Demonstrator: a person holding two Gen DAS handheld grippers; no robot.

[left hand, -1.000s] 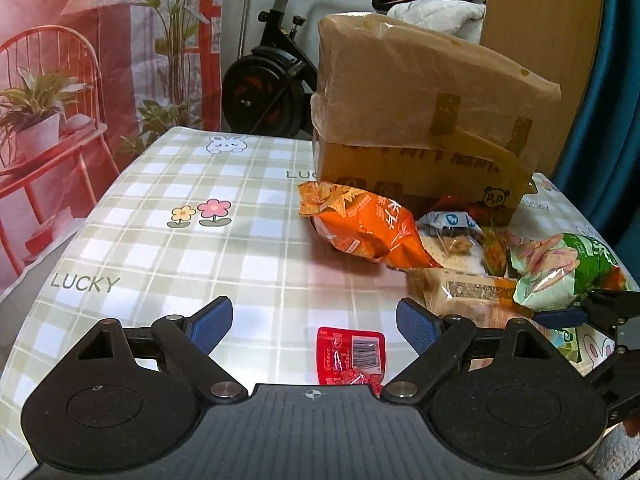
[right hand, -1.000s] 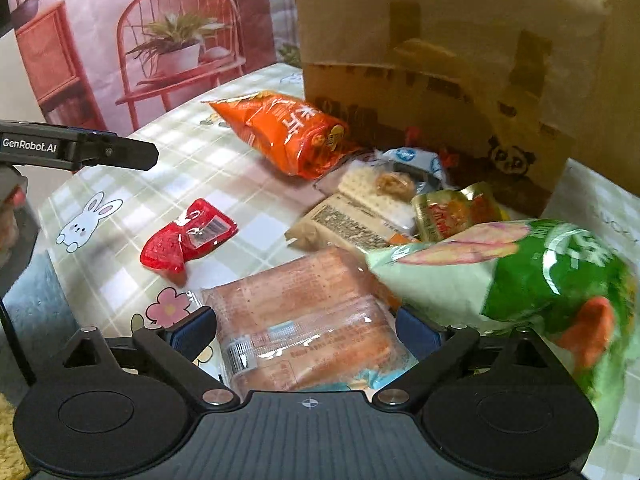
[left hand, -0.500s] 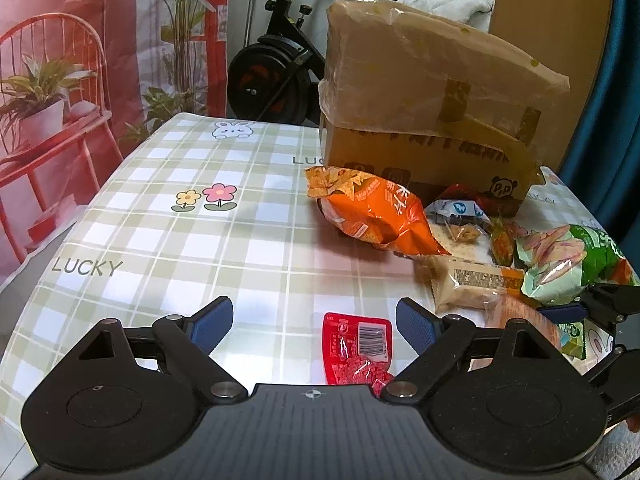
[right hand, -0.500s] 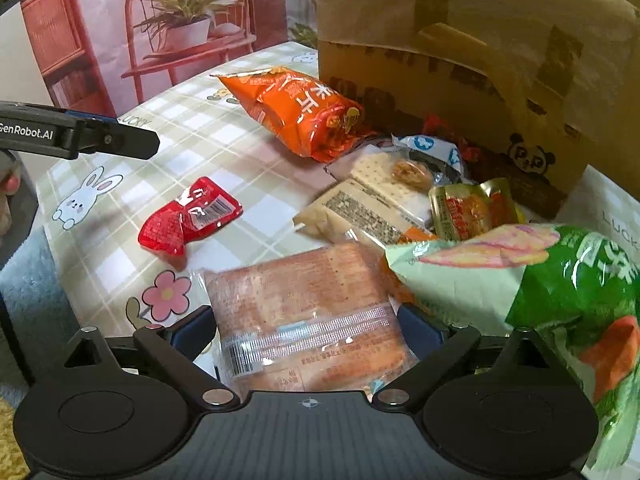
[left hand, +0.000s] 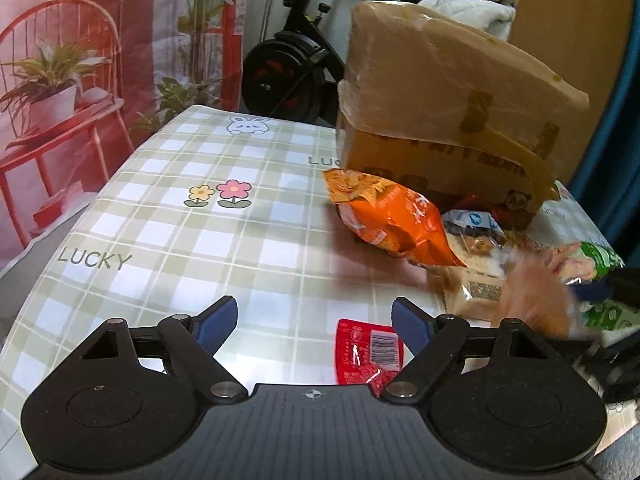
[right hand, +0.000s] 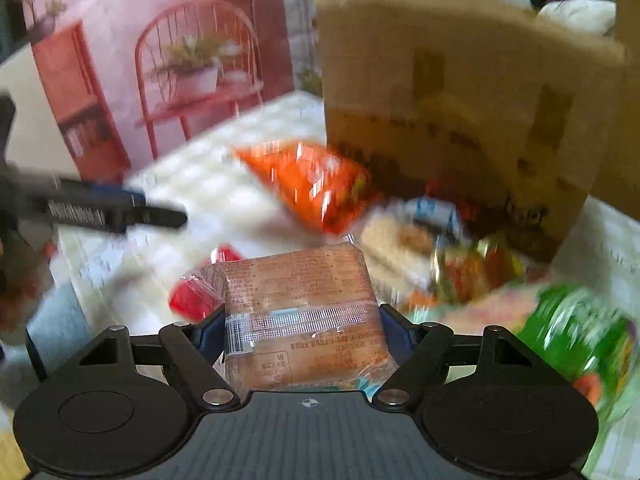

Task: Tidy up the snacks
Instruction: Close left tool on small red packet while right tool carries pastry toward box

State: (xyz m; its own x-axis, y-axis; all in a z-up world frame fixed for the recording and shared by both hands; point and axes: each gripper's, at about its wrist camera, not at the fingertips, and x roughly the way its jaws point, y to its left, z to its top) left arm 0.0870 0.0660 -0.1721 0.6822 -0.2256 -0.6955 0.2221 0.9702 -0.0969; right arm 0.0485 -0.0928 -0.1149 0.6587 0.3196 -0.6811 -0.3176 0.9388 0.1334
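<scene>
My right hand-held gripper (right hand: 302, 330) is closing on the biscuit pack (right hand: 300, 308), which I've apparently lifted off the counter (left hand: 168, 216).

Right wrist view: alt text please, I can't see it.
The right gripper is closing on a clear-wrapped cracker pack, pads at its sides. Beyond, blurred, lie an orange bag, a green bag and a cardboard box.
</scene>
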